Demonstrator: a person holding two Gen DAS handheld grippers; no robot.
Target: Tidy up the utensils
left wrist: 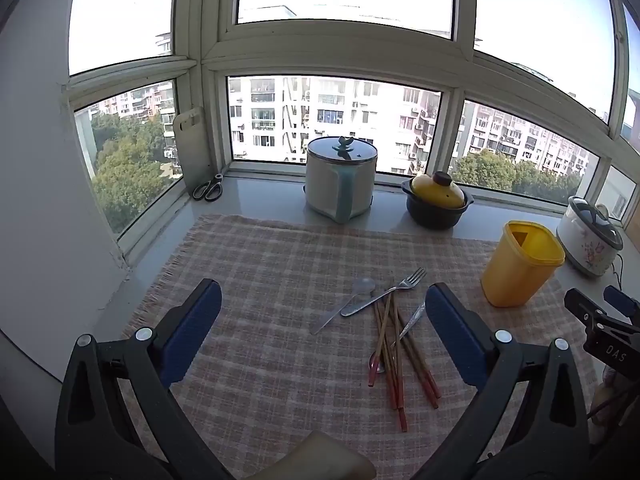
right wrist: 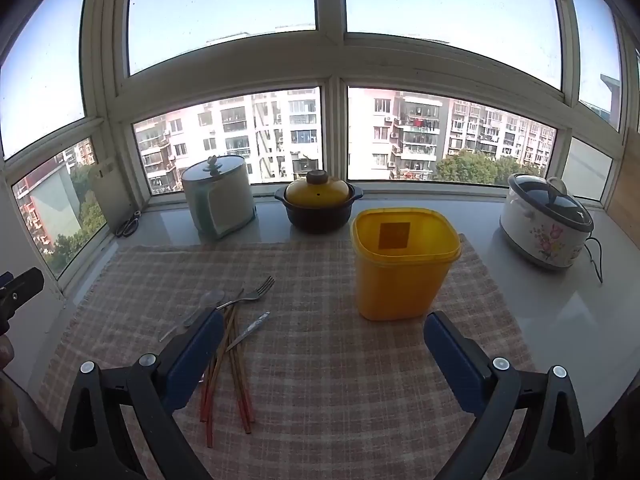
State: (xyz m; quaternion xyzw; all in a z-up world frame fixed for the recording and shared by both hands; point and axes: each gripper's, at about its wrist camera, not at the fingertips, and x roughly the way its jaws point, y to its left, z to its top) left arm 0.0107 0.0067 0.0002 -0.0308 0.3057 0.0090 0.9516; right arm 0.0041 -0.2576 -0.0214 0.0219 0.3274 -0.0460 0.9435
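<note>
A pile of utensils lies on the checked cloth (left wrist: 280,264): a metal fork (left wrist: 384,292), a clear plastic spoon (left wrist: 346,304), a second metal spoon (left wrist: 404,330) and several wooden chopsticks (left wrist: 394,356) with red ends. An empty yellow plastic container (right wrist: 404,260) stands upright to their right; it also shows in the left wrist view (left wrist: 520,264). My left gripper (left wrist: 324,320) is open and empty, above the cloth just short of the pile. My right gripper (right wrist: 324,344) is open and empty, between the chopsticks (right wrist: 228,360) and the container.
Along the windowsill stand a white lidded pot (left wrist: 340,180), a black clay pot with a yellow lid (left wrist: 438,200) and a flowered rice cooker (right wrist: 546,220). Scissors (left wrist: 208,188) and a white cutting board (left wrist: 192,148) sit in the far left corner.
</note>
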